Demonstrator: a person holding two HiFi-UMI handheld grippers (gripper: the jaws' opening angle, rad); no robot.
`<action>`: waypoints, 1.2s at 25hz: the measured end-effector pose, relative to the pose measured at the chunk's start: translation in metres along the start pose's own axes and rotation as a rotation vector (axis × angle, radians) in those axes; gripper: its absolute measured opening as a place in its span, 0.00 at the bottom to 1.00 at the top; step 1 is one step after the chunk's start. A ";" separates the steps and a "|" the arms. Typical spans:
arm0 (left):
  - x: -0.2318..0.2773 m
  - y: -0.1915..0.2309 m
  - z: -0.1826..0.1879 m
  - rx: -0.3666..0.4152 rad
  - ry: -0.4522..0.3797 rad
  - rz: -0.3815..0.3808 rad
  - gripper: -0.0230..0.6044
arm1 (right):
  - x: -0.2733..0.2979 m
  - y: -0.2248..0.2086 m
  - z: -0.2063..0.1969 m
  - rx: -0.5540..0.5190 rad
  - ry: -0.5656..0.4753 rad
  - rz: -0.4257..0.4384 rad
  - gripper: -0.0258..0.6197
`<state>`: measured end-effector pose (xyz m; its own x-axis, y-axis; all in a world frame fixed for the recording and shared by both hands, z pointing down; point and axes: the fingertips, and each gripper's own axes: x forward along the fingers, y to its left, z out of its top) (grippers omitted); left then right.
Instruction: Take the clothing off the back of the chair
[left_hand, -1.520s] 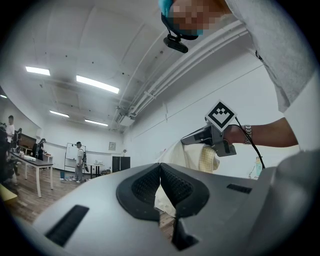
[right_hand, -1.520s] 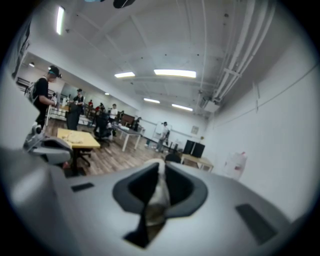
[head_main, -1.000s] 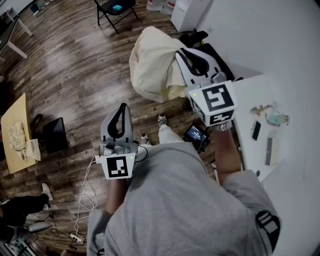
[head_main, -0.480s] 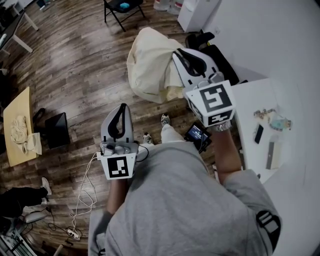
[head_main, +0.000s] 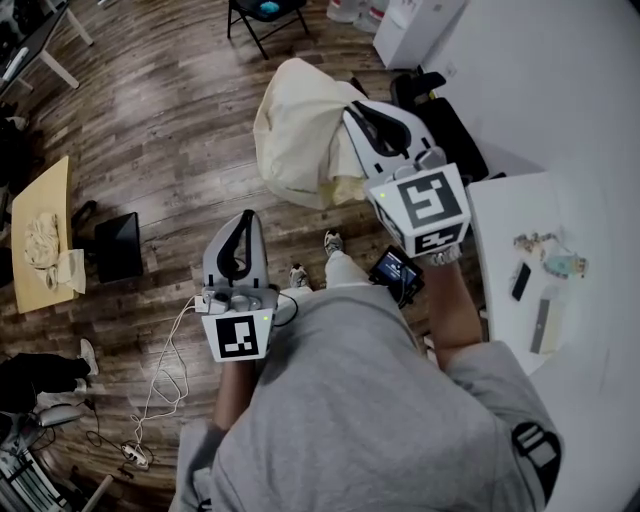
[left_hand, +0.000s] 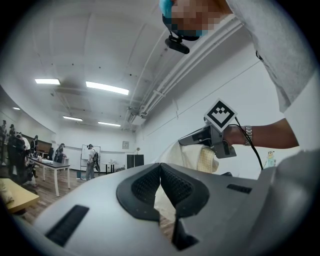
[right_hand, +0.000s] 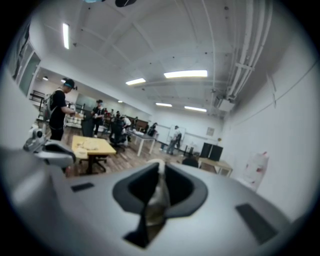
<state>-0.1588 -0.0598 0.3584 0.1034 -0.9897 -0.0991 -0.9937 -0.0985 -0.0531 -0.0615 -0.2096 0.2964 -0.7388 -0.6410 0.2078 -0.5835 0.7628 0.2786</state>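
In the head view the cream clothing (head_main: 295, 130) hides most of the chair (head_main: 452, 128) and the tips of the right gripper (head_main: 352, 112). The top edge cuts off a folding chair (head_main: 262, 12). Near the white surface's (head_main: 500, 215) right edge lie small items (head_main: 545, 255) we cannot name. The right gripper view is blurred: between the fingers (right_hand: 136, 189) we make out only a pale strip.

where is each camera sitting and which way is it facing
Head view: on the person's head, facing steeply down at the floor; shows grey shirt, left arm, right arm.
Left gripper view: on the left hand-held gripper, facing about level toward the white wall; shows its shut jaws, the right arm.
Right gripper view: on the right hand-held gripper, facing tables down the room; shows its jaws shut on cream clothing.
Shared: head and left gripper views both show the right hand-held gripper holding clothing.
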 end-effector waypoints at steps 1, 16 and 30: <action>-0.001 0.002 0.000 0.001 0.001 0.006 0.10 | 0.002 0.003 0.000 0.001 -0.001 0.007 0.13; -0.017 0.031 0.001 0.020 0.015 0.081 0.10 | 0.032 0.054 -0.003 0.014 0.008 0.128 0.13; -0.023 0.050 -0.004 0.015 0.023 0.133 0.10 | 0.047 0.104 -0.036 0.023 0.084 0.233 0.13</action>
<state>-0.2113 -0.0421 0.3618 -0.0308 -0.9961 -0.0832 -0.9978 0.0356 -0.0564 -0.1448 -0.1637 0.3687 -0.8245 -0.4514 0.3412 -0.4085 0.8921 0.1932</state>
